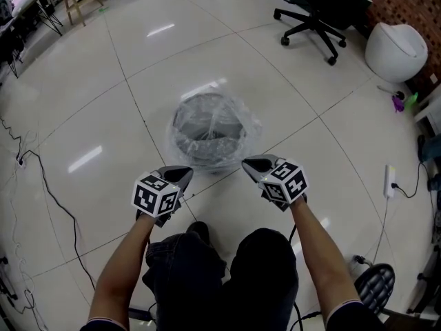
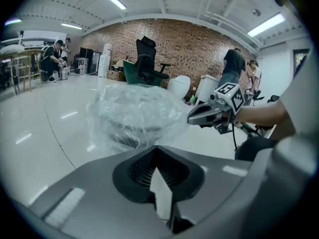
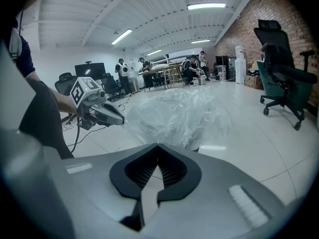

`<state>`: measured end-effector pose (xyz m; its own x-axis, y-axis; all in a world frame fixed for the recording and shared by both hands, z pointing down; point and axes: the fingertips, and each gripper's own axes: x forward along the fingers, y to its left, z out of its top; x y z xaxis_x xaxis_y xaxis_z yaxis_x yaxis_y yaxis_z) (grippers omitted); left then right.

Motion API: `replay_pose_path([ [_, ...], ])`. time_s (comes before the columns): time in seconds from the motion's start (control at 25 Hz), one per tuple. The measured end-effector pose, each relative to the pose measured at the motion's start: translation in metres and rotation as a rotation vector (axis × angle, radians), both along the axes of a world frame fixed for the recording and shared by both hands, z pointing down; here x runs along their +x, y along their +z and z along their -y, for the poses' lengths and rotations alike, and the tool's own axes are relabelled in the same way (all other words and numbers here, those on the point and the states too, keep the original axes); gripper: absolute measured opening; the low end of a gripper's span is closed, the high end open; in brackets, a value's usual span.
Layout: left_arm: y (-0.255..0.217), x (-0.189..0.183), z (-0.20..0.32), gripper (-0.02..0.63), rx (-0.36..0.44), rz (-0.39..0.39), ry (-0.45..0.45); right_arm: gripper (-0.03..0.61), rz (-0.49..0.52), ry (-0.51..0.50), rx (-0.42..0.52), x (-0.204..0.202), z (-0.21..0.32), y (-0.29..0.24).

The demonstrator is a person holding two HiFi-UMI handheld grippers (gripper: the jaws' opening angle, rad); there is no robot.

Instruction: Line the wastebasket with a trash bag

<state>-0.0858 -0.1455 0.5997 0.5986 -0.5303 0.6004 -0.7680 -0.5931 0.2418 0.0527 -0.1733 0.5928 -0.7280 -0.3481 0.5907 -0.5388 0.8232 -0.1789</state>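
A dark grey round wastebasket [image 1: 209, 133] stands on the white tiled floor, and a clear trash bag [image 1: 238, 116] is draped loosely over and around its rim. In the head view my left gripper [image 1: 180, 174] is at the basket's near left side and my right gripper [image 1: 249, 164] at its near right, both just short of the plastic. Both are shut with nothing between the jaws. The left gripper view has the crumpled bag [image 2: 134, 111] just beyond my shut left gripper [image 2: 155, 147], with the right gripper [image 2: 192, 118] to the side. The right gripper view mirrors this: bag [image 3: 179, 116], right gripper [image 3: 158, 146], left gripper [image 3: 121, 120].
A black office chair [image 1: 313, 16] and a white rounded bin [image 1: 396, 47] stand at the far right. Cables [image 1: 48, 185] trail across the floor on the left, and a power strip [image 1: 390, 181] lies on the right. My knees [image 1: 227, 267] are just behind the grippers. People stand in the background.
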Motion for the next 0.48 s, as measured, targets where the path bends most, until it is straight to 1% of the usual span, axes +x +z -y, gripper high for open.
replay_pose_path([
  [0.16,0.024,0.003,-0.001,0.012,-0.033,-0.014,-0.019,0.003,0.003,0.024,-0.028,0.003,0.004,0.016],
  [0.48,0.059,0.007,0.008,0.012,-0.063,-0.080,-0.070,0.003,0.025,0.077,-0.078,0.007,0.020,0.045],
])
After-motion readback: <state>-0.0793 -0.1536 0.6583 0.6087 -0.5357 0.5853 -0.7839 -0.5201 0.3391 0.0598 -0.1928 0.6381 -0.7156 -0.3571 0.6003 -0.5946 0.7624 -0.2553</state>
